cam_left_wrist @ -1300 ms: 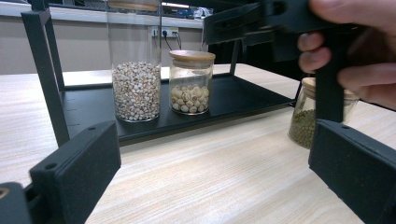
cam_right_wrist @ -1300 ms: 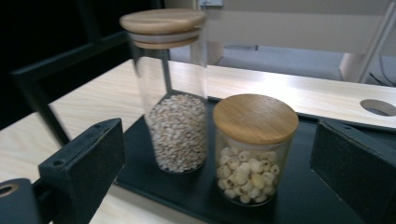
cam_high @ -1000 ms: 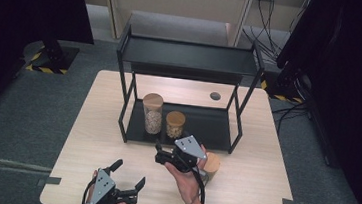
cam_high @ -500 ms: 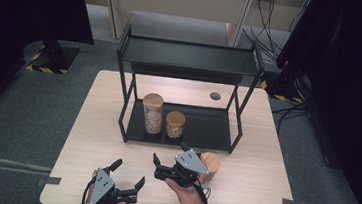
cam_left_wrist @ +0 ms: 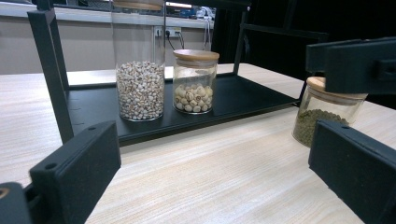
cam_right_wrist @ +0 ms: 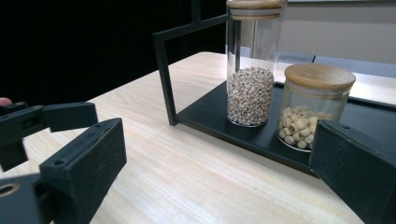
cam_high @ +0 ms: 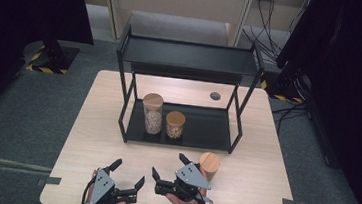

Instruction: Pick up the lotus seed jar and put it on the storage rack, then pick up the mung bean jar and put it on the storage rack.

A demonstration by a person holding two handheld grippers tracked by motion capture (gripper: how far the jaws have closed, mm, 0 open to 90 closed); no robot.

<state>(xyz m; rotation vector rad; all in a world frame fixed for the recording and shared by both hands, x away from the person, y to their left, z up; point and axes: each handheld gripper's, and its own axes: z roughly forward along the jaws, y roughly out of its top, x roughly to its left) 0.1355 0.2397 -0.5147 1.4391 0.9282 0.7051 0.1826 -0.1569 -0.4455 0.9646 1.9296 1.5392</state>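
Over the last second your right gripper [cam_high: 168,173] has pulled back from near the rack [cam_high: 181,129] toward your edge of the table [cam_high: 256,189] and dropped a little; its jaws gape wide with nothing between them. That leaves the small jar [cam_high: 209,168] with the wooden lid standing alone on the table, just beside the gripper's far side and in front of the rack's right half, so it looks released rather than carried. I judge that this jar is the one still to be shelved, and that your retreat means you need a fresh approach before lifting it. Your left gripper [cam_high: 126,181] has kept its place at the near left, jaws spread, holding nothing. In its view the small jar [cam_left_wrist: 327,112] holds dark green beans, about half full. On the rack's lower tray stand two more lidded jars, close together: the tall jar [cam_high: 152,113] is about half filled with small pale grains, and the short jar [cam_high: 174,125] just to its right has larger round whitish seeds in its bottom part.
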